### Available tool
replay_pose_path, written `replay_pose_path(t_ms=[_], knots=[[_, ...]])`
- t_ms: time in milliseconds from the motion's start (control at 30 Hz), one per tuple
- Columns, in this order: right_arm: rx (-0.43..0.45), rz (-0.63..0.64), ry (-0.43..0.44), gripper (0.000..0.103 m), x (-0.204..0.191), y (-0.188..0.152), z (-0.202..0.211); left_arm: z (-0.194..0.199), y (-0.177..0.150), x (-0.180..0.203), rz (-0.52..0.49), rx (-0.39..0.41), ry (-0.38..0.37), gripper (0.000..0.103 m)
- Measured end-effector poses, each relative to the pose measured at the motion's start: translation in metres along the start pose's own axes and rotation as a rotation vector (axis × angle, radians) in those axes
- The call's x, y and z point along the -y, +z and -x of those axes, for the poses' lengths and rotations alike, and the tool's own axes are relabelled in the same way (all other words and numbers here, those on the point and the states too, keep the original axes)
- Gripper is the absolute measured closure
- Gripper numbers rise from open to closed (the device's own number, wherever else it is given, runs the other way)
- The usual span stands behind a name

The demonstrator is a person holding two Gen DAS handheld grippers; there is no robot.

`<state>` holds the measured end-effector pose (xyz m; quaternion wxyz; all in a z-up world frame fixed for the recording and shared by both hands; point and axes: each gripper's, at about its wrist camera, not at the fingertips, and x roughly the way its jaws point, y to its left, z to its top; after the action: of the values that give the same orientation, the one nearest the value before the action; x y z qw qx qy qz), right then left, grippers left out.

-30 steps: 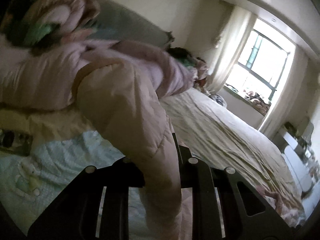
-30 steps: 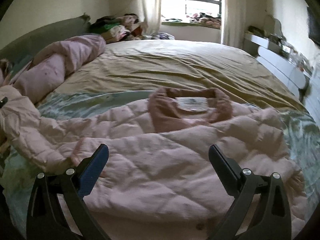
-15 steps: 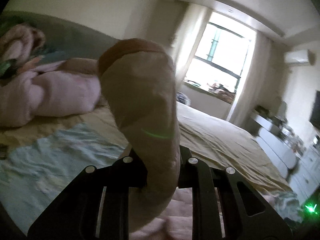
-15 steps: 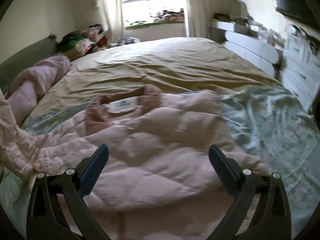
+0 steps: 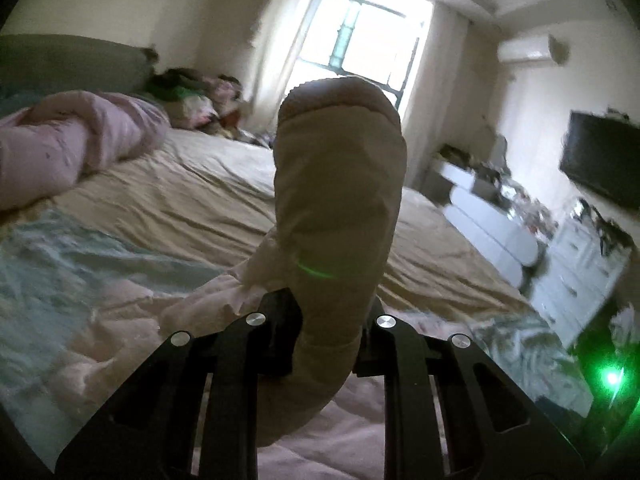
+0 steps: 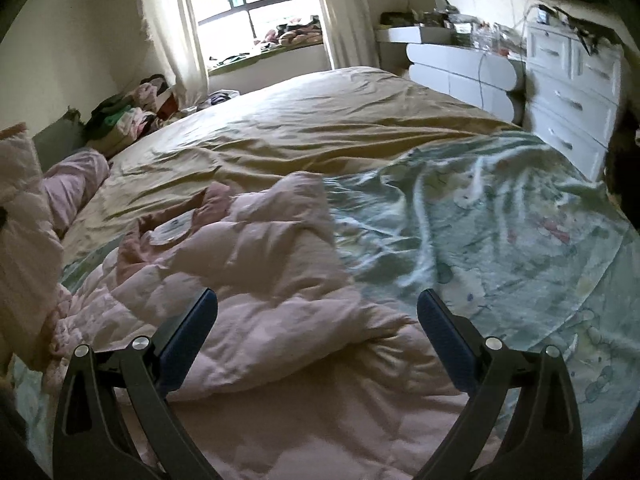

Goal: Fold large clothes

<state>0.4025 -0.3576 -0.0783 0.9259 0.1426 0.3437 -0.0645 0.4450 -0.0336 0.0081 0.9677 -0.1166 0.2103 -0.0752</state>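
A pale pink quilted jacket (image 6: 256, 280) lies spread on the bed, collar and white label (image 6: 172, 230) toward the far side. My left gripper (image 5: 328, 320) is shut on the jacket's sleeve (image 5: 340, 184), which stands up in front of the camera, cuff at the top. The lifted sleeve also shows at the left edge of the right wrist view (image 6: 24, 216). My right gripper (image 6: 316, 320) is open and empty, just above the jacket's body, its blue pads (image 6: 188, 328) on either side of the fabric.
The bed has a tan sheet (image 6: 320, 128) and a light green patterned blanket (image 6: 500, 232) under the jacket. A rolled pink quilt (image 5: 76, 140) and a clothes pile (image 6: 128, 116) lie at the far left. White drawers (image 6: 568, 92) stand to the right.
My left gripper has lifted the sleeve and swung right, toward the window and drawers. My right gripper has shifted right across the jacket, still open.
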Motion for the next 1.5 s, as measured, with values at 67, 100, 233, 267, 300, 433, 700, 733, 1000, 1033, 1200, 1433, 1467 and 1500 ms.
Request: replay_pose_path(t_ms=[67,100,233,267,300,433,700,733,1000,1033,1200,1433,1467,1500], knots=[[0.002,-0.008,-0.005,0.004,0.01,-0.001,-0.001,-0.012,-0.015,0.02,-0.032,-0.027,0.0,0.091],[0.004,-0.014,-0.012,0.004,0.016,-0.001,-0.001,-0.02,-0.024,0.03,-0.049,-0.044,-0.001,0.091],[-0.001,-0.047,-0.03,0.004,0.043,-0.003,-0.003,-0.046,-0.056,0.062,-0.095,-0.117,-0.002,0.091],[-0.002,-0.052,-0.036,0.004,0.046,-0.003,-0.003,-0.047,-0.061,0.068,-0.105,-0.127,0.0,0.091],[-0.002,-0.059,-0.04,0.004,0.051,-0.004,-0.002,-0.051,-0.068,0.074,-0.122,-0.139,0.001,0.091],[0.002,-0.083,-0.049,0.004,0.066,-0.006,-0.001,-0.052,-0.085,0.089,-0.172,-0.159,0.008,0.091],[-0.018,-0.086,-0.042,0.004,0.064,-0.008,-0.006,-0.054,-0.109,0.103,-0.28,-0.21,0.027,0.084],[-0.017,-0.083,-0.043,0.004,0.062,-0.008,-0.005,-0.053,-0.11,0.105,-0.29,-0.216,0.014,0.066],[-0.006,-0.091,-0.059,0.004,0.065,-0.002,-0.001,-0.038,-0.119,0.146,-0.367,-0.199,-0.095,0.026],[-0.005,-0.092,-0.06,0.004,0.067,-0.001,-0.001,-0.036,-0.12,0.151,-0.372,-0.195,-0.102,0.026],[0.003,-0.119,-0.053,0.004,0.072,0.003,0.005,-0.019,-0.11,0.15,-0.376,-0.157,-0.139,0.026],[-0.098,-0.086,0.145,0.004,0.012,-0.009,-0.004,0.043,-0.062,0.035,-0.29,-0.006,0.01,0.016],[-0.116,-0.079,0.165,0.004,0.002,-0.013,-0.007,0.046,-0.058,0.017,-0.285,-0.002,0.046,0.016],[-0.134,-0.068,0.18,0.004,-0.013,-0.017,-0.012,0.048,-0.053,-0.006,-0.273,0.002,0.105,0.016]])
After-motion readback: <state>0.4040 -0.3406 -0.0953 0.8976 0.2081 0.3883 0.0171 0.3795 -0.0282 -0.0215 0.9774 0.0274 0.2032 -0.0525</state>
